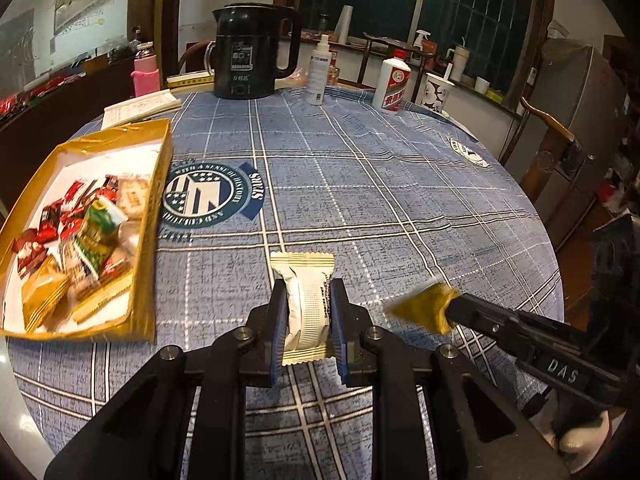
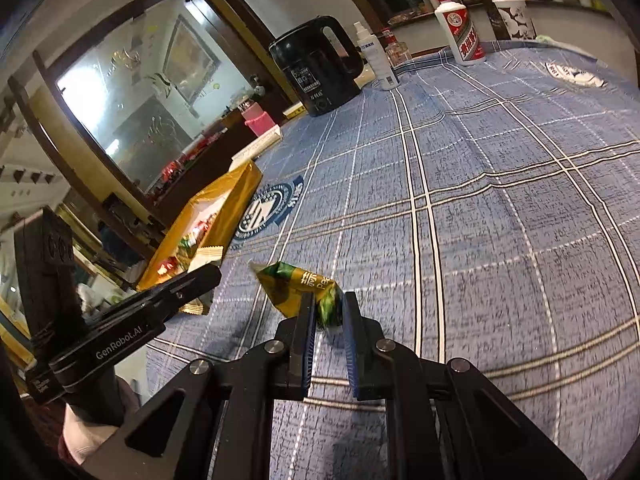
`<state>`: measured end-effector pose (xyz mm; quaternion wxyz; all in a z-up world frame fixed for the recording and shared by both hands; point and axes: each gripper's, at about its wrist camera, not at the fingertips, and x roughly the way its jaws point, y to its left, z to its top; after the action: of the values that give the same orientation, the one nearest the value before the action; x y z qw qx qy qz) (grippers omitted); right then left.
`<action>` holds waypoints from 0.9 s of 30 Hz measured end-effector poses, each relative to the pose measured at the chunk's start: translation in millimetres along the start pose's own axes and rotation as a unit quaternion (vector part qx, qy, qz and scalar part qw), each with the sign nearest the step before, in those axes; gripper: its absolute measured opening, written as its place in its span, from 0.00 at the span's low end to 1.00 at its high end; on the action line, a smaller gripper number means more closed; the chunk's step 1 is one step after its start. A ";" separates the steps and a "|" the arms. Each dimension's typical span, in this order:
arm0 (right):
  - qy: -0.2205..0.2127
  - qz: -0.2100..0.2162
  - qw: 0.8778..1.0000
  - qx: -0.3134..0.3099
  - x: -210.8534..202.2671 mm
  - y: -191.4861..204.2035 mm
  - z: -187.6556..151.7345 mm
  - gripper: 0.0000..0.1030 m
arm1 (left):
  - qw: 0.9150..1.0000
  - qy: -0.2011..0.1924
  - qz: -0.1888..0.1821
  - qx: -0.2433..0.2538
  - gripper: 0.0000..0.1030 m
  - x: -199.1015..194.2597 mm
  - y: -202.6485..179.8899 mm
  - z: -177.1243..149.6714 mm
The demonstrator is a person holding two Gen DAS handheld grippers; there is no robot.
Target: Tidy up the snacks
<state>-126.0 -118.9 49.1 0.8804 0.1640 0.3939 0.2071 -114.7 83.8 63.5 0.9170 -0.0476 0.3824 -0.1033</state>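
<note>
We hold a gripper in each hand above a round table spread with a blue plaid tablecloth [image 1: 400, 184]. Our left gripper [image 1: 308, 312] is clamped on a cream-white snack packet [image 1: 304, 300], its blue pads pressing the packet's two long sides; the packet stands on edge between them, with its crimped top end poking out past the fingertips, clear of the cloth. Our right gripper [image 2: 328, 312] is pinched tight on a green and gold snack packet [image 2: 296, 284], gripping one end so that the rest of the wrapper juts forward and to the left, tilted upward. In the left wrist view that same packet shows as a blurred gold shape at the tip of the right gripper, just to the right of the white packet and near it but not touching. The gold box [image 1: 156, 184] with a white inside lies at the left edge of the table, well to the left of both held packets, and it holds a heap of wrapped snacks [image 1: 80, 232] in red, green, gold and pale wrappers. At the far side of the table stand a black electric kettle [image 1: 256, 52], a white spray bottle [image 1: 320, 72], a white liquor bottle [image 1: 392, 80] with a red cap, and a paper cup [image 1: 438, 92] with a straw.
</note>
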 end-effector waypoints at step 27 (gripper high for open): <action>0.080 -0.072 0.979 -0.172 76.2 44.8 4.9 0.59 | 0.997 0.047 -0.033 -0.042 0.17 18.4 38.9 -35.4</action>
<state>-86.8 -43.3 24.9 0.8739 -0.0359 0.4318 0.2204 -121.3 117.2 19.4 0.8912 -0.0935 0.4273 -0.1199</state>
